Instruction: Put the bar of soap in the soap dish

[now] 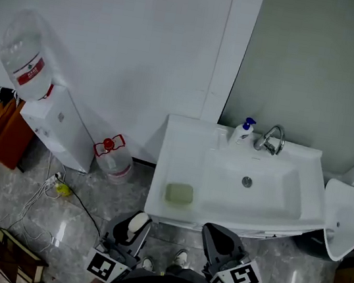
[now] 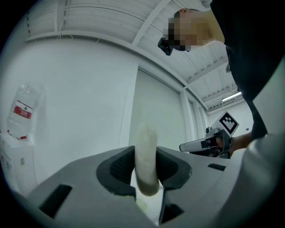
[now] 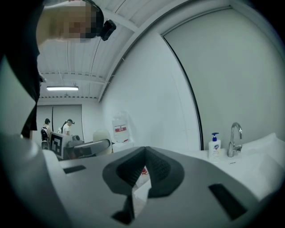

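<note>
The white washbasin (image 1: 181, 146) stood just ahead of both grippers, its front edge close to their tips. One green soap dish (image 1: 180, 193) sat on its flat left part near that edge, bare counter all round it. The left gripper (image 1: 136, 228) pinched the single bar of soap (image 1: 140, 221) upright between its jaws, short of the dish. The right gripper (image 1: 217, 234) was pressed together, empty.
</note>
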Action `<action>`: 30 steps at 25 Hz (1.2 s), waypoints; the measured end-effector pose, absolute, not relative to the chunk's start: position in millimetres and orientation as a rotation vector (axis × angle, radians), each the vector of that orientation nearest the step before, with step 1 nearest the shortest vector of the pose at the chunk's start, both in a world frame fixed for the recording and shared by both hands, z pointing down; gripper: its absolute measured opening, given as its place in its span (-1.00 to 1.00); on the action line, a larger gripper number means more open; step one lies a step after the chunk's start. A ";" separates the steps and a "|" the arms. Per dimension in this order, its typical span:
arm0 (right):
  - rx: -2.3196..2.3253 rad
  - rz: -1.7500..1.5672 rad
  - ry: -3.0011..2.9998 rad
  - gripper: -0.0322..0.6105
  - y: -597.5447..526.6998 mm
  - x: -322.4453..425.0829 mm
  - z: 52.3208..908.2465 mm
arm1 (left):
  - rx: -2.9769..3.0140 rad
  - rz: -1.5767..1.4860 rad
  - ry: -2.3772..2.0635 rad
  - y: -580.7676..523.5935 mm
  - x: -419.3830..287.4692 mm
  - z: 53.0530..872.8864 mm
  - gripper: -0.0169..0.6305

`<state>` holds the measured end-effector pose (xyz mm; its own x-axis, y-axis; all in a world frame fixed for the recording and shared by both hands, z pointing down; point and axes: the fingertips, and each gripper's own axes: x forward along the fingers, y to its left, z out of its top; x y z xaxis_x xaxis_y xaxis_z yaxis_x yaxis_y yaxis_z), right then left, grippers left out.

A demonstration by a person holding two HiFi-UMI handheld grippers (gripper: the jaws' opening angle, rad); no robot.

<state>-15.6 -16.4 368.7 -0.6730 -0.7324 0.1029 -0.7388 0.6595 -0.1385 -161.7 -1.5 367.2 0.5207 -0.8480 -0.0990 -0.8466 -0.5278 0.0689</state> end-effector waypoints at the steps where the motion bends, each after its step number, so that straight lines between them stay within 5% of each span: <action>1: 1.237 0.267 -2.831 -0.87 -18.4 -15.8 368.5 | 2.718 -0.194 -1.536 -3.9 -161.9 367.1 -0.59; 30: 1.168 0.307 -2.846 -0.87 -62.7 13.5 388.5 | 2.668 -0.066 -1.711 -45.0 -152.8 380.9 -0.59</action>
